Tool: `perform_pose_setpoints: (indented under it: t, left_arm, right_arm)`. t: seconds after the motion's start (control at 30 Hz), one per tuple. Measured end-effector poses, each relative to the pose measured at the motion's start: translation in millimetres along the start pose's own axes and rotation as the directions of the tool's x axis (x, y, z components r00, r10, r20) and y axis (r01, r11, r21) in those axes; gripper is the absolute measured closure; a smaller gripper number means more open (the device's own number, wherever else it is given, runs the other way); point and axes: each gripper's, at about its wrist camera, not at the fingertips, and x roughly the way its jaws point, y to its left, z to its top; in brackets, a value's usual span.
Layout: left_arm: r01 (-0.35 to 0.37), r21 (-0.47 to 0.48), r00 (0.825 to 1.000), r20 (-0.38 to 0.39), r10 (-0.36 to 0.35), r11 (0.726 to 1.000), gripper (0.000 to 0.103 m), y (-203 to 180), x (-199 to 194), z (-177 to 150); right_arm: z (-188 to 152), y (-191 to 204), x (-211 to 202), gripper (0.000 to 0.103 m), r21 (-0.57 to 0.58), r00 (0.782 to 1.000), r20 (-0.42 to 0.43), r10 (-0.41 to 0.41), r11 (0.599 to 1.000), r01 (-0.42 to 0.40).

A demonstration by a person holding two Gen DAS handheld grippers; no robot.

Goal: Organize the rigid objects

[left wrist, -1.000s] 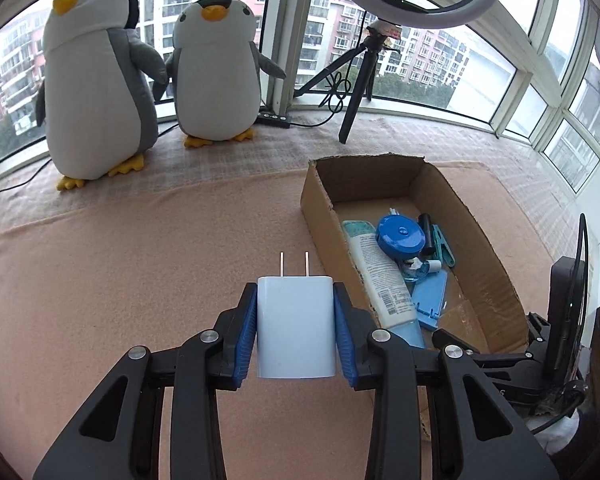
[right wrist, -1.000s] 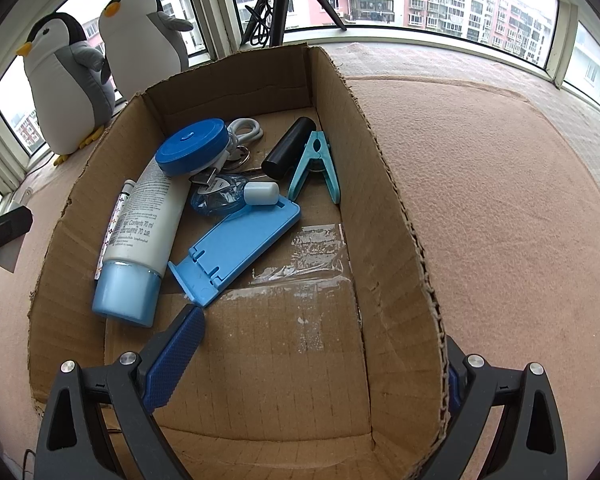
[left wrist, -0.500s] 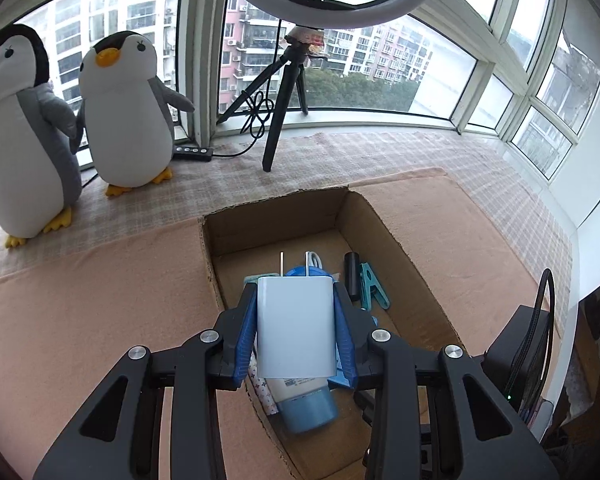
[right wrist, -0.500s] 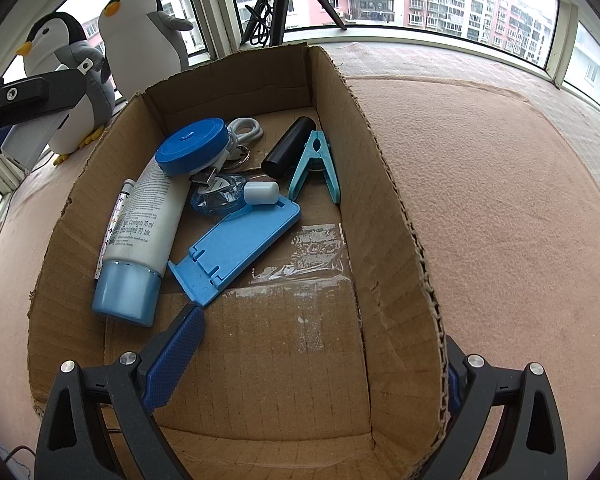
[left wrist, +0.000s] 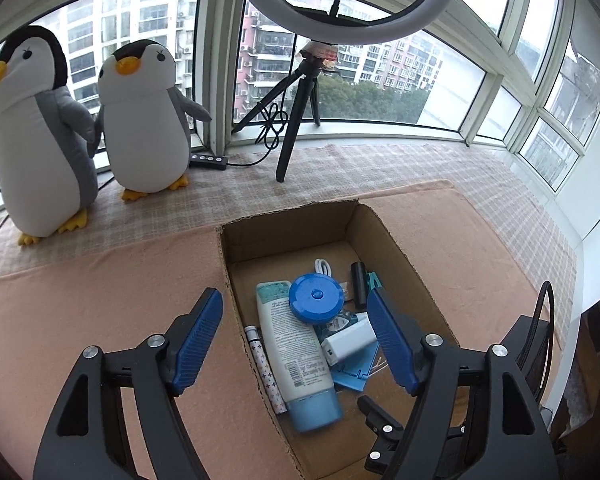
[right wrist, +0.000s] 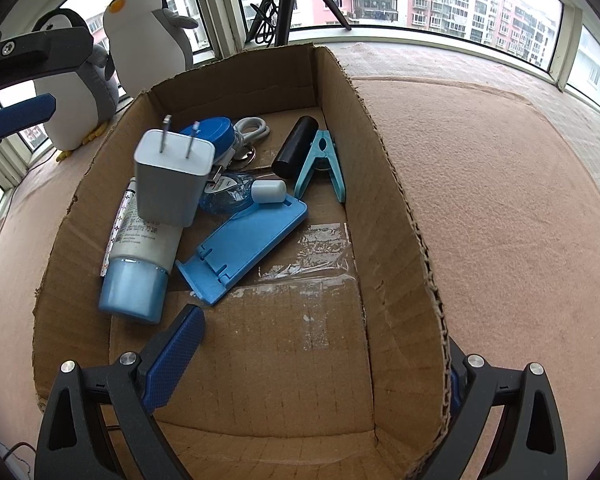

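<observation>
My left gripper (left wrist: pixel 292 304) hovers over the open cardboard box (left wrist: pixel 400 248), its jaws opening and nothing between the blue pads. The white wall charger (left wrist: pixel 348 344) is loose below them, prongs up in the right wrist view (right wrist: pixel 172 176), over the white lotion tube (right wrist: pixel 140 264) and the blue phone stand (right wrist: pixel 244 248). Whether it has come to rest I cannot tell. My right gripper (right wrist: pixel 320 340) is open, one finger inside the box (right wrist: pixel 388 184) and the other outside its right wall.
The box also holds a blue tape measure (left wrist: pixel 316 298), a black cylinder (right wrist: pixel 296 148), a teal clip (right wrist: pixel 320 164), a patterned pen (left wrist: pixel 262 360) and a white cable. Two plush penguins (left wrist: pixel 140 120) and a ring-light tripod (left wrist: pixel 296 120) stand by the windows. Pink cloth covers the table.
The left gripper carried the charger from left of the box to over it, then opened and let it go into the box. The right gripper stayed still.
</observation>
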Motion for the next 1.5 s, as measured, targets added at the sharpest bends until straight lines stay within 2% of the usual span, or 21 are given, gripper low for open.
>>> perform_pose_setpoints:
  t: [0.53,0.9,1.0,1.07,1.5]
  left_arm:
    - [-0.078,-0.053,0.996,0.033,0.08,0.996,0.028,20,-62,-38]
    - [-0.157,-0.033,0.984,0.075,0.159,0.987,0.028,10,-98,-57]
    - [-0.165,-0.029,0.983,0.08,0.167,0.986,0.027,7,-106,-61]
    - [-0.17,-0.024,0.982,0.079,0.171,0.985,0.023,4,-109,-63]
    - [-0.19,-0.035,0.979,0.07,0.192,0.981,0.023,3,-122,-73]
  right_arm:
    - [2,11,-61,0.007,-0.036,0.994,0.109,-0.012,0.999,0.016]
    - [1,19,-135,0.007,-0.03,0.972,0.235,0.003,1.0,0.004]
    - [-1,21,-150,0.007,-0.026,0.966,0.259,0.015,1.0,-0.008]
    - [-1,23,-158,0.007,-0.024,0.962,0.271,0.016,1.0,-0.01]
    - [-8,28,-189,0.007,-0.025,0.945,0.328,0.014,1.0,-0.006]
